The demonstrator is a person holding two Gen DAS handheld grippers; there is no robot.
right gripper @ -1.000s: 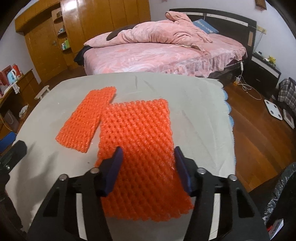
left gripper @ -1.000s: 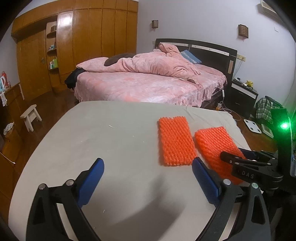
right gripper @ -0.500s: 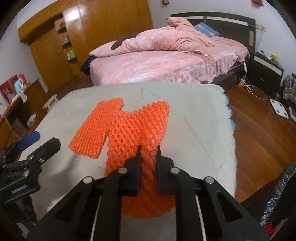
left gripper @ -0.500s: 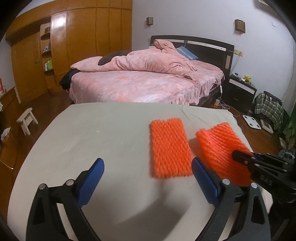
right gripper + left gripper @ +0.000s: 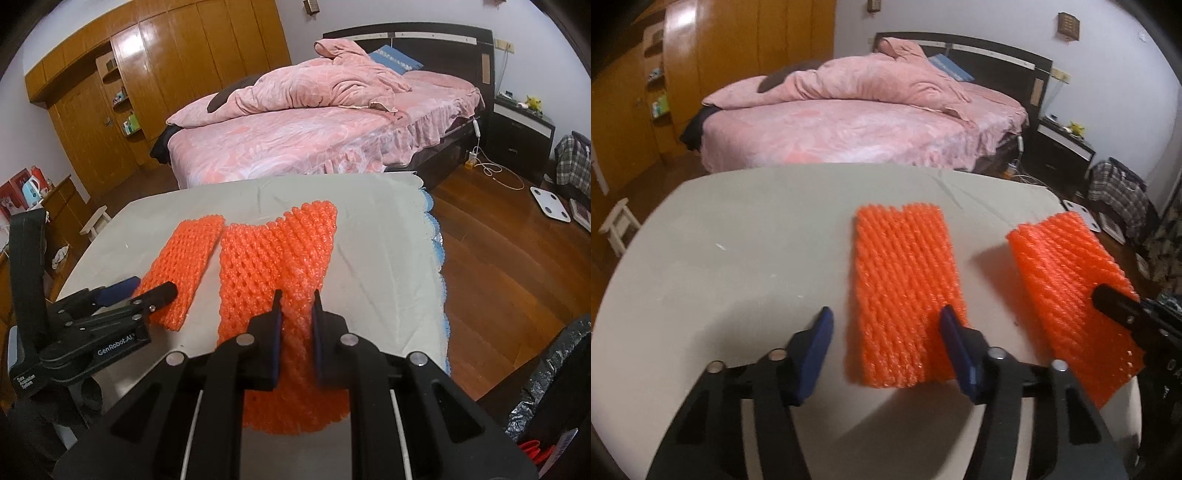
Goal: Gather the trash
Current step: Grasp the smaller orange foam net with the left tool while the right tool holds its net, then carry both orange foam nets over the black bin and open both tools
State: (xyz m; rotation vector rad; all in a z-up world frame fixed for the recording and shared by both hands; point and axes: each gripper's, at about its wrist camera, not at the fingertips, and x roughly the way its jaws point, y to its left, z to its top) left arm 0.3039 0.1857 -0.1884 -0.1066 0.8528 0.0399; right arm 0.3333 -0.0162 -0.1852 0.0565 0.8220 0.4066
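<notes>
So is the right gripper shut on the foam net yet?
Shut: the right gripper pinches the bunched foam net between its pads.

A bed [image 5: 325, 136] with a rumpled pink duvet [image 5: 317, 92] stands beyond the cloth-covered table [image 5: 746, 236]. Wooden wardrobes [image 5: 177, 66] line the wall; a white bathroom scale [image 5: 550, 203] lies on the floor.

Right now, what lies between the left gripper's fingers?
In the left wrist view, the near end of the flat net lies inside the open left gripper, not yet clamped.
</notes>
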